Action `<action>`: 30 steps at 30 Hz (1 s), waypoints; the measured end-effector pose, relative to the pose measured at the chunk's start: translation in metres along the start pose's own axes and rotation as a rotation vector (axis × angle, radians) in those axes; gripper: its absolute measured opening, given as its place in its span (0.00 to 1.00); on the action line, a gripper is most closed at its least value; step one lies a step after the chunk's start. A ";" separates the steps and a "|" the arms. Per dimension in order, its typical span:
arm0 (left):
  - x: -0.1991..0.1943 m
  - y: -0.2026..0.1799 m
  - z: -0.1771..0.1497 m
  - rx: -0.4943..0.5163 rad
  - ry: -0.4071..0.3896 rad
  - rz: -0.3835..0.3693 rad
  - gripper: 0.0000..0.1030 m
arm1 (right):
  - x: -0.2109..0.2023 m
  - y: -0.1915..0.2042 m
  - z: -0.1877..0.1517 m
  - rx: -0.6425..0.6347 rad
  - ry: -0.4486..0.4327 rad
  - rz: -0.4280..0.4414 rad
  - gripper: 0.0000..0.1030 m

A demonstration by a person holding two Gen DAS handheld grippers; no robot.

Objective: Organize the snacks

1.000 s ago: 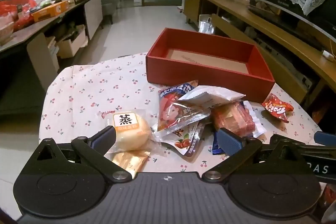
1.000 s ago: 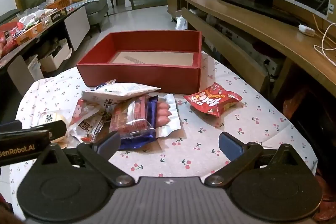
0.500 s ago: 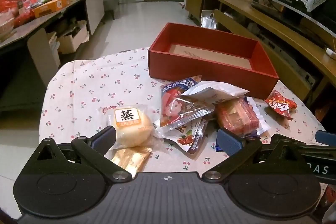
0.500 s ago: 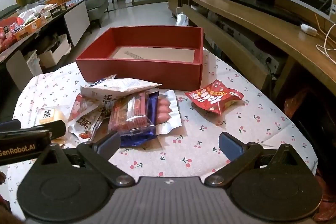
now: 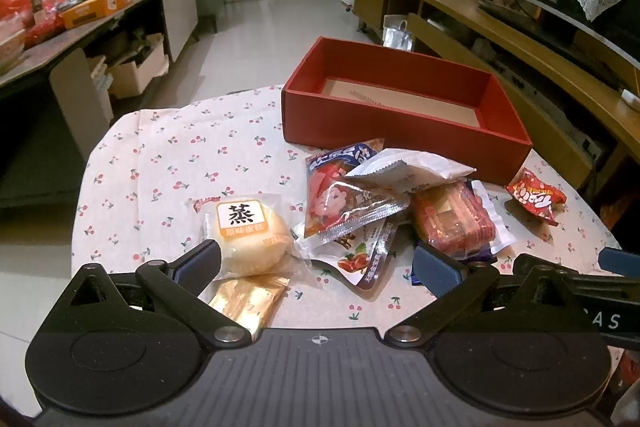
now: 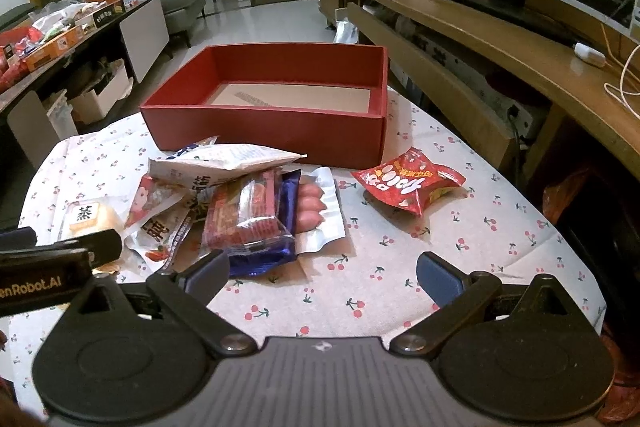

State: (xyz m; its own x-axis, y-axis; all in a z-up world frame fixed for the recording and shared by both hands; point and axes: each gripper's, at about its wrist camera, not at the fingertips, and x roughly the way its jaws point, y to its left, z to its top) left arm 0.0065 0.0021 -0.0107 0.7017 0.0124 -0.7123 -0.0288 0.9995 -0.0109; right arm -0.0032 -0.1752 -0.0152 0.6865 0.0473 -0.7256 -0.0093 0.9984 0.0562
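Note:
A red cardboard box (image 5: 404, 131) (image 6: 264, 131) stands at the far side of the cherry-print table, nothing inside it. In front of it lies a heap of snack packets: a wrapped steamed bun (image 5: 248, 231) (image 6: 90, 217), a gold packet (image 5: 248, 299), a white packet (image 5: 408, 167) (image 6: 224, 163), a red wafer pack (image 5: 452, 219) (image 6: 244, 211) and a sausage pack (image 6: 312, 207). A small red bag (image 6: 408, 183) (image 5: 536, 195) lies apart on the right. My left gripper (image 5: 316, 265) is open, hovering just short of the heap. My right gripper (image 6: 322, 273) is open over bare cloth.
The table's round edge (image 6: 576, 259) drops off close on the right. A long wooden TV bench (image 6: 500, 39) runs along the right side. A cluttered sideboard (image 5: 80, 15) stands at the left, with open floor beyond the table.
Both grippers have drawn slightly back and up from the table, so the box and snacks sit a little lower in each view. Nothing on the table has moved.

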 end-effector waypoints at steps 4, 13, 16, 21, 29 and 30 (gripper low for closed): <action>0.002 -0.001 -0.002 0.008 0.009 0.006 1.00 | 0.000 0.000 0.000 0.000 0.001 0.000 1.00; 0.003 -0.002 -0.003 0.019 0.013 0.010 1.00 | 0.002 0.000 0.000 0.002 0.008 0.000 1.00; 0.003 -0.001 -0.003 0.019 0.013 0.011 1.00 | 0.003 0.000 0.001 0.002 0.009 0.001 1.00; 0.005 0.001 0.000 0.008 0.012 0.009 1.00 | 0.005 0.002 0.005 0.000 0.009 0.003 1.00; 0.013 0.000 0.022 0.018 -0.005 -0.010 1.00 | 0.013 -0.001 0.024 0.030 0.001 0.010 1.00; 0.014 -0.001 0.025 0.024 -0.008 -0.015 1.00 | 0.013 -0.002 0.026 0.035 0.000 0.010 1.00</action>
State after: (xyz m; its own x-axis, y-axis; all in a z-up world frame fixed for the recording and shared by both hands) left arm 0.0338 0.0022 -0.0032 0.7080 -0.0022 -0.7062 -0.0011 1.0000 -0.0042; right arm 0.0250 -0.1774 -0.0068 0.6862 0.0576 -0.7251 0.0093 0.9961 0.0880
